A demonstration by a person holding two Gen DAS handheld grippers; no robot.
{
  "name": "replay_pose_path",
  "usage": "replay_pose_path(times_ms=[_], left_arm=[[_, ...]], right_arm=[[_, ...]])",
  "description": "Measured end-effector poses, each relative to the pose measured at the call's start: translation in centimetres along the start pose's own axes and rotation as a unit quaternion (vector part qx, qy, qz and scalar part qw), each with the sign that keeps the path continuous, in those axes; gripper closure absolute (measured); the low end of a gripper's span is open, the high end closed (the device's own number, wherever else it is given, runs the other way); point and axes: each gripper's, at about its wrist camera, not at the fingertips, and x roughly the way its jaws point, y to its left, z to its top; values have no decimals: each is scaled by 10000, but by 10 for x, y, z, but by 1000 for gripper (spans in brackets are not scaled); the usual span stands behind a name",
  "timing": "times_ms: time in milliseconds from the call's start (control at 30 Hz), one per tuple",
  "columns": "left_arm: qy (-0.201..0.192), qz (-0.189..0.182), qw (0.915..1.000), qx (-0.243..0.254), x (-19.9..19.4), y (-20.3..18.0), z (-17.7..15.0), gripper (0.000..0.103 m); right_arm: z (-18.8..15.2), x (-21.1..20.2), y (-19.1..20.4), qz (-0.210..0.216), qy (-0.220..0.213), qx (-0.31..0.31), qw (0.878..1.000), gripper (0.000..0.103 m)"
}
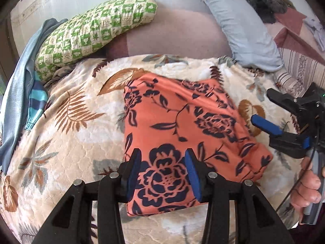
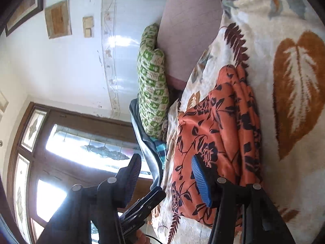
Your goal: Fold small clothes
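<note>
On the bed, atop the leaf-print blanket (image 1: 71, 134), the orange floral garment (image 1: 182, 126) lies folded into a compact, roughly square stack. Left gripper (image 1: 163, 174) hangs over its near edge, jaws apart, nothing clamped; from the left wrist view I can't tell if the pads touch the cloth. Right gripper (image 1: 262, 109) sits just beside the right edge, jaws also apart and empty, with the person's hand (image 1: 306, 191) on its handle. Risks, as I judge them: fabric looks slick and the layers at the right edge are loose and bunched (clear in the right wrist view (image 2: 239, 109)), so a shallow pinch could catch only the top layer and peel the fold open. Plush blanket underneath is soft, so a low jaw could grab blanket pile with the cloth and drag the whole stack. Uneven pull between the two sides would skew the square. Green checked pillow (image 1: 95, 32) and blue clothes (image 1: 18, 93) are well apart, no snag risk there.
</note>
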Motion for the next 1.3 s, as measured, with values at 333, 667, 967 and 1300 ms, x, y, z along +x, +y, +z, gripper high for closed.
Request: replay_pose_path(times_ms=[333, 667, 967, 1300], left_arm=[[579, 491, 9951, 631, 34, -1, -40, 57], [206, 668, 9960, 555, 26, -5, 41, 40], [914, 783, 9922, 332, 135, -7, 119, 33], [278, 393, 9986, -231, 118, 13, 133, 29]], right_arm=[[-17, 31, -48, -2053, 1364, 150, 9690, 103], [-18, 30, -47, -2112, 1294, -29, 9688, 103], [-18, 42, -40, -2186, 1312, -243, 9666, 103], [-10, 46, -34, -2007, 1153, -351, 9722, 102]])
